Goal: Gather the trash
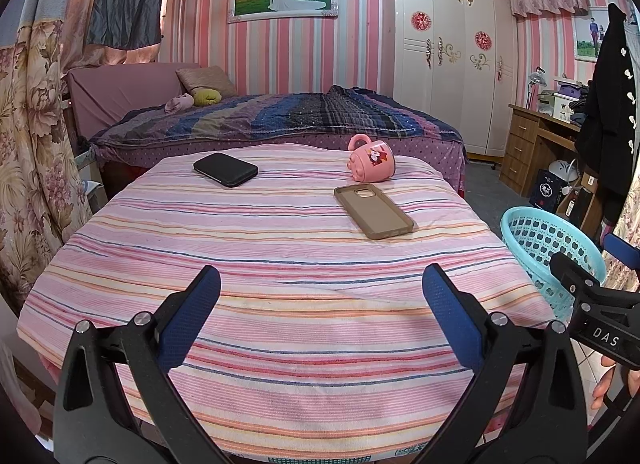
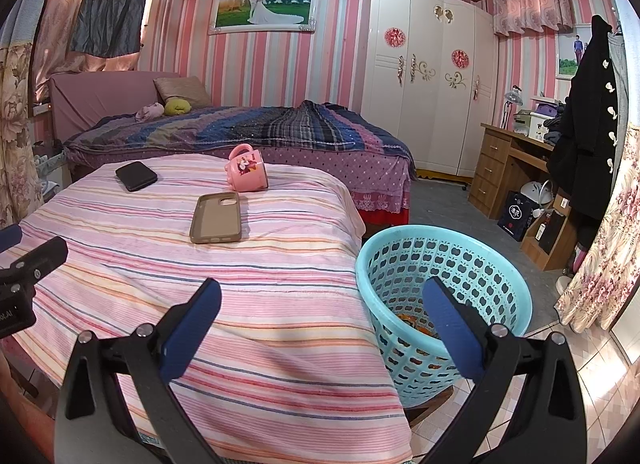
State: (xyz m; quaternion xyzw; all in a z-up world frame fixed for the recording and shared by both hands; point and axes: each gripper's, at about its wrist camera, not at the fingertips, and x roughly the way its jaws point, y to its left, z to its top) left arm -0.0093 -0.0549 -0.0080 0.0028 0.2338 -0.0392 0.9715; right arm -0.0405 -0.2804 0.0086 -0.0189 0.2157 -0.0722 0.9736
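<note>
Pink-striped cloth (image 1: 280, 264) is covering the table; both black blue-padded grippers, left (image 1: 321, 318) and right (image 2: 321, 324), are hovering wide apart, holding nothing. Turquoise perforated plastic basket (image 2: 444, 260) is standing just beside the table's right edge, orange scraps (image 2: 416, 324) lying inside

Left hand-held gripper (image 1: 320, 296) spread wide, empty, above striped cloth (image 1: 280, 264) w/ mug (image 1: 372, 159).

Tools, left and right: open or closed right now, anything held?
Left tool: open, holding nothing, over the striped cloth.
Right tool: open, holding nothing, near the blue basket.
</note>
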